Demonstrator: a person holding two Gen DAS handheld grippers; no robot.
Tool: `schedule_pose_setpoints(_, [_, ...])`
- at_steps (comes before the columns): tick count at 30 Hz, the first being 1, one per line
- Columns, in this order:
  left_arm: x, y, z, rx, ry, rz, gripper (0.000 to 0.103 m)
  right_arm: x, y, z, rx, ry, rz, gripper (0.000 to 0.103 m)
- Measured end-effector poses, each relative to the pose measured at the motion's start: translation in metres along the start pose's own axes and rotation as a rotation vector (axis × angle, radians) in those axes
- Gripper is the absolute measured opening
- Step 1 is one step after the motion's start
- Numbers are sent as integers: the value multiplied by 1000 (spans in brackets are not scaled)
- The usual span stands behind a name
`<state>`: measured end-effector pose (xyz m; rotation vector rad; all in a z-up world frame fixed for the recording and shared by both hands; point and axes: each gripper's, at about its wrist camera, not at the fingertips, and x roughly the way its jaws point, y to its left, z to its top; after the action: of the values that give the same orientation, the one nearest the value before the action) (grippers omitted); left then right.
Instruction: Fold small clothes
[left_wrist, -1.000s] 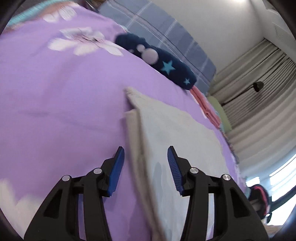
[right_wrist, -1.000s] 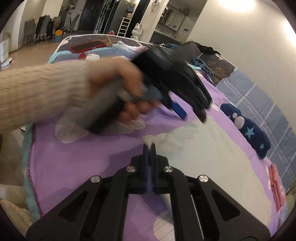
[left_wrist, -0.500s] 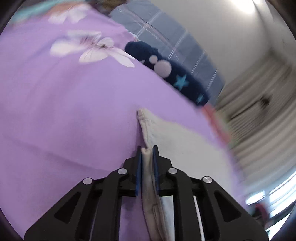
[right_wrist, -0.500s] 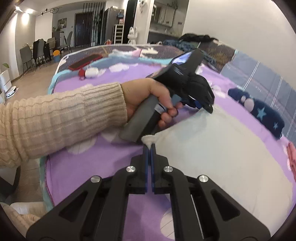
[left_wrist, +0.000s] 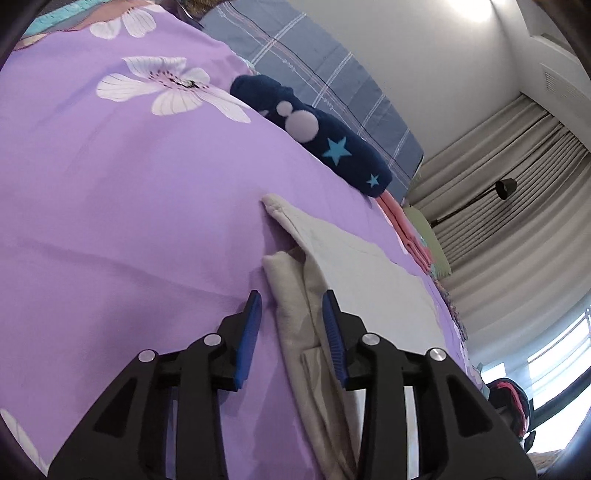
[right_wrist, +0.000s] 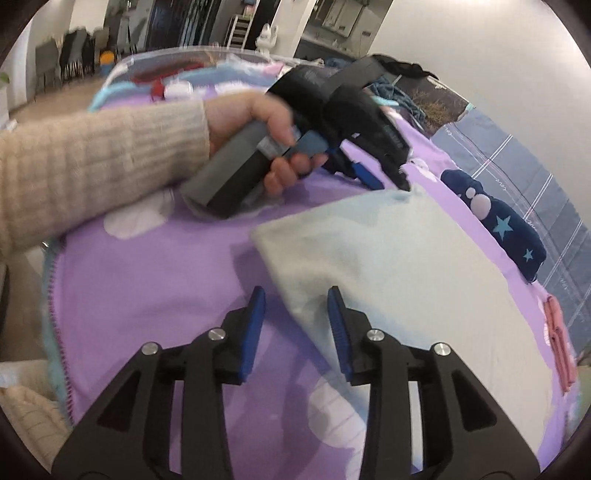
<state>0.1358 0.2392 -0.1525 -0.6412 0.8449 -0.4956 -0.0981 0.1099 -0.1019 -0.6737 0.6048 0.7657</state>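
Note:
A cream garment (left_wrist: 369, 273) lies folded on the purple bedspread (left_wrist: 110, 192). Its doubled left edge runs between the blue pads of my left gripper (left_wrist: 291, 317), whose jaws are opening and do not press on the cloth. In the right wrist view the same garment (right_wrist: 406, 266) spreads out flat, with its near corner between the pads of my right gripper (right_wrist: 295, 314). Those jaws are opening too and are clear of the fabric. A hand in a cream knit sleeve (right_wrist: 92, 166) holds the left gripper (right_wrist: 384, 181) at the garment's far corner.
A navy garment with stars (left_wrist: 325, 140) lies beyond the cream one, with a pink folded piece (left_wrist: 406, 229) to its right. A blue plaid pillow (left_wrist: 314, 66) lies behind them. The bed's edge (right_wrist: 51, 295) drops off at the left in the right wrist view.
Half a second ago both grippers were shut on the cream garment's edge. Both have since parted their jaws, and the cloth now lies loose on the bedspread.

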Motion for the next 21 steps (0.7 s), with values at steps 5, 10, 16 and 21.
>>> schedule_pose_setpoints(5, [20, -10, 16, 14, 30, 21, 28, 17, 12, 20, -55, 3, -74, 38])
schedule_pose_setpoints(10, [24, -8, 20, -3, 6, 19, 11, 31, 13, 31, -62, 19, -114, 8])
schedule_pose_setpoints(16, [-10, 12, 28, -79, -161, 113, 0, 13, 6, 32, -18, -51, -74, 7])
schedule_pose_setpoints(21, [-25, 16, 25, -83, -136, 58, 4, 25, 4, 25, 3, -9, -35, 7])
